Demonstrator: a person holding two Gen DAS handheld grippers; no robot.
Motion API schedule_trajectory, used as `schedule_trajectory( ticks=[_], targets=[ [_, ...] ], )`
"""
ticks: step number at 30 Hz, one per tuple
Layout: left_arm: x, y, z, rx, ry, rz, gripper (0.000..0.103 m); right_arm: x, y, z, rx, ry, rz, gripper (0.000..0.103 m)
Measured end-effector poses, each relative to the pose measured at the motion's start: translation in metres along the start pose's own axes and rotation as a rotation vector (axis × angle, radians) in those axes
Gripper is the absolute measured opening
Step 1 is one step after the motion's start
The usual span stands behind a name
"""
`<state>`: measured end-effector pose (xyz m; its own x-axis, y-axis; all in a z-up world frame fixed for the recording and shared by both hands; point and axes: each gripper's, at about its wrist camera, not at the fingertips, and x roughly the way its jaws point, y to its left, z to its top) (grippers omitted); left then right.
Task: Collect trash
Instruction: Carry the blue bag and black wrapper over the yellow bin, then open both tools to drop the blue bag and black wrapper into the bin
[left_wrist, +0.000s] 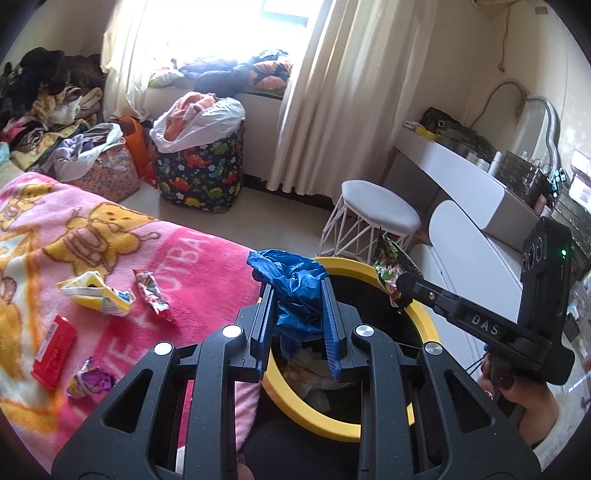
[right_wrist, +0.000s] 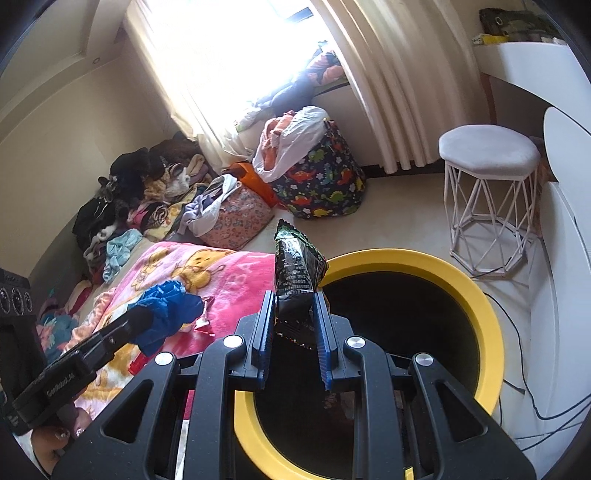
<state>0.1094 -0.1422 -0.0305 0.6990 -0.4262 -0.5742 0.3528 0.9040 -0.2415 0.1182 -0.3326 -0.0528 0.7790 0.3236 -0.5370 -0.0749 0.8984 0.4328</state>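
In the left wrist view, the left tool (left_wrist: 298, 309) pinches a crumpled blue plastic bag (left_wrist: 291, 286) at the frame's centre, above the near rim of the yellow-rimmed round black trash bin (left_wrist: 424, 325). At right, the right tool (left_wrist: 402, 291) clamps a dark printed snack wrapper (left_wrist: 388, 267) over the bin's far rim. Left of centre, a yellow-white crumpled wrapper (left_wrist: 98, 293), a red-white candy wrapper (left_wrist: 151, 293), a flat red packet (left_wrist: 53, 350) and a purple foil wrapper (left_wrist: 90, 382) lie apart on the pink cartoon blanket (left_wrist: 192, 266).

In the right wrist view, the right tool (right_wrist: 294, 320) grips the snack wrapper (right_wrist: 297, 273) upright above the bin's (right_wrist: 487, 325) left rim; the dark opening to the right lies unobstructed. The left tool (right_wrist: 144, 321) holds the blue bag (right_wrist: 170, 308) over the blanket (right_wrist: 229, 273) at lower left.
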Motion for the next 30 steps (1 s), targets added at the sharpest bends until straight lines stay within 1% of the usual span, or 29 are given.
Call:
schedule_trajectory(
  ticks=[16,25,30],
  targets=[
    [0.027,-0.024,-0.018,0.061,0.076,-0.07,0.018,0.007,-0.028,-0.005,0.065,0.02,-0.043,0.02],
    [0.047,-0.036,-0.032,0.093,0.14,-0.105,0.018,0.011,-0.041,-0.008,0.102,0.037,-0.078,0.02],
    [0.056,-0.038,-0.039,0.103,0.182,-0.112,0.018,0.013,-0.047,-0.011,0.114,0.052,-0.099,0.02]
  ],
)
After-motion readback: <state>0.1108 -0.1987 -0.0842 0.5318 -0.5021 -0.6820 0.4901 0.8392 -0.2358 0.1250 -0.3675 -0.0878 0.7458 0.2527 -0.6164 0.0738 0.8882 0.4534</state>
